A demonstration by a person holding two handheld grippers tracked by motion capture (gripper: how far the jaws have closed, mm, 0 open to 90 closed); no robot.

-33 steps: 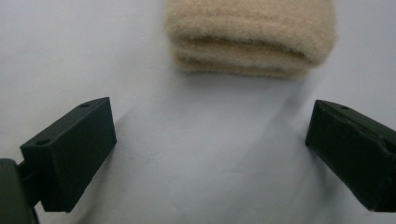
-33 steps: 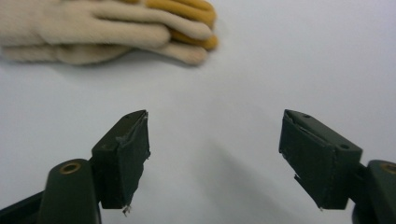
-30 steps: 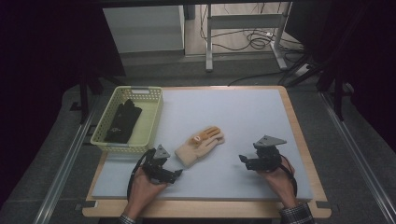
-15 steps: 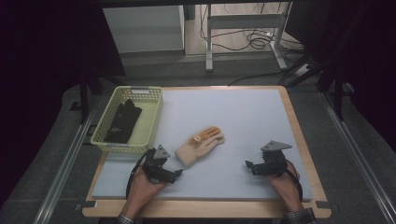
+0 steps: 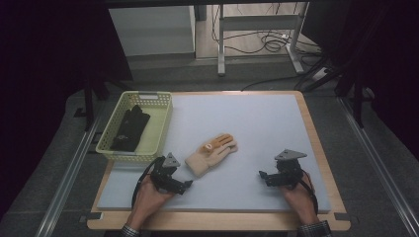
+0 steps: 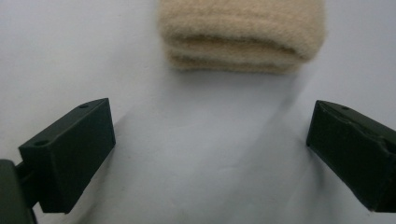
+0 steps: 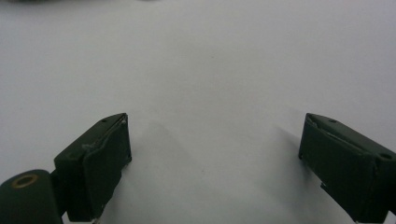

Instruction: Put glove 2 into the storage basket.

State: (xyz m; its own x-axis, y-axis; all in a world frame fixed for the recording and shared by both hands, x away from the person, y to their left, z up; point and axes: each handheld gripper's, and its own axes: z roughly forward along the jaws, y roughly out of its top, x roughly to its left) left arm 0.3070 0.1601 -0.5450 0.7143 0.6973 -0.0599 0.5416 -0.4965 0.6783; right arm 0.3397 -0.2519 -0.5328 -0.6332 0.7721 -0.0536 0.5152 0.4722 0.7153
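Note:
A beige knitted glove (image 5: 211, 153) with orange fingertips lies flat near the middle of the pale grey mat (image 5: 247, 118). Its folded cuff (image 6: 243, 35) fills the top of the left gripper view, a short way ahead of the jaws. My left gripper (image 5: 187, 185) (image 6: 210, 154) rests low on the mat just below-left of the cuff, open and empty. Over on the right side my right gripper (image 5: 262, 176) (image 7: 215, 168) stands open too, with bare mat between its jaws. A dark glove (image 5: 129, 128) lies inside the yellow-green basket (image 5: 159, 129).
The basket stands at the mat's left edge, beyond my left hand. A wooden border (image 5: 316, 143) frames the mat. Behind the table are a white cabinet (image 5: 150, 29), metal legs and floor cables (image 5: 267, 42).
My right gripper has drawn back toward the near edge and slightly right. The left gripper and the beige glove have stayed put.

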